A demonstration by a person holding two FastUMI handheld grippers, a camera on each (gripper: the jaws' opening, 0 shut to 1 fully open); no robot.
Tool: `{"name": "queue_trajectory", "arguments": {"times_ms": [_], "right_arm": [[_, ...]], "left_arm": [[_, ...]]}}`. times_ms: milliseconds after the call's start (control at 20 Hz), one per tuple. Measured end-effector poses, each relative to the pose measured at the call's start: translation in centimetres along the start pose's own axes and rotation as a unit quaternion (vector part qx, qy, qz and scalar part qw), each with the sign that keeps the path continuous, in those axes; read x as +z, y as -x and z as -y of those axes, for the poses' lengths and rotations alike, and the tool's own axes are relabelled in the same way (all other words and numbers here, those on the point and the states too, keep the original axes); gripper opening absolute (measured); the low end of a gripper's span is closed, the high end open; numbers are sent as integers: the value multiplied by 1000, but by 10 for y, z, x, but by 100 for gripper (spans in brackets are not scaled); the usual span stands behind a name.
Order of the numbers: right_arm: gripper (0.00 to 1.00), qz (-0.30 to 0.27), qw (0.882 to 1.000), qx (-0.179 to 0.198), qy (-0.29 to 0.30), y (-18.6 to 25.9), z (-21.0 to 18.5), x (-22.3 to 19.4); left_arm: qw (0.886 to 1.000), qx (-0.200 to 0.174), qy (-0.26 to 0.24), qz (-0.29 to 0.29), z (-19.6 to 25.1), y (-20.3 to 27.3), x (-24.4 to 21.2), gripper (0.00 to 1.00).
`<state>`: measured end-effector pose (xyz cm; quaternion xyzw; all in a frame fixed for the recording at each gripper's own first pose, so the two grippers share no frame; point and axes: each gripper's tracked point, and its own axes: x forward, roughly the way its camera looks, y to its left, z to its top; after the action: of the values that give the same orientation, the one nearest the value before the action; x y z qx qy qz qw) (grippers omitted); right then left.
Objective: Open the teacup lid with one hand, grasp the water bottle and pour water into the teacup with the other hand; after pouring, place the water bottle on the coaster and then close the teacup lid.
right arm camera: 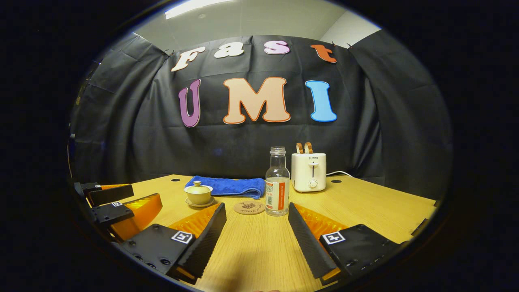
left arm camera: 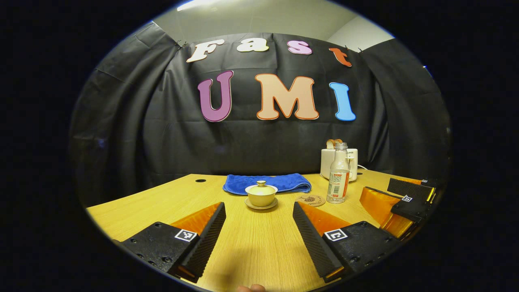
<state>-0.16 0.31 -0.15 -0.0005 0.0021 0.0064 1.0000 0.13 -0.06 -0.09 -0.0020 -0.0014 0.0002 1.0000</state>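
I have my left gripper (left arm camera: 259, 207) hovering low over the wooden table (left arm camera: 251, 247), jaws wide and empty, the lidded teacup (left arm camera: 261, 194) on its saucer straight ahead. My right gripper (right arm camera: 257, 211) is also spread wide, holding nothing, facing the water bottle (right arm camera: 277, 182). The coaster (right arm camera: 249, 207) lies between cup and bottle. Farther back are a blue towel (right arm camera: 229, 186) and a toaster (right arm camera: 309, 172).

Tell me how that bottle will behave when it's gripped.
The bottle is tall and narrow, so it may tip if nudged high. It looks like smooth, clear glass or plastic, so probably slippery; the label band may grip better. It has no cap, so tilting could spill.
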Motion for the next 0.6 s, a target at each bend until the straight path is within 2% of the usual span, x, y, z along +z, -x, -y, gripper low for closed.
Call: {"name": "queue_trajectory", "arguments": {"times_ms": [600], "right_arm": [[99, 0, 1000, 0, 0, 0, 0, 0]], "left_arm": [[1000, 0, 0, 1, 0, -1, -1, 97]]}}
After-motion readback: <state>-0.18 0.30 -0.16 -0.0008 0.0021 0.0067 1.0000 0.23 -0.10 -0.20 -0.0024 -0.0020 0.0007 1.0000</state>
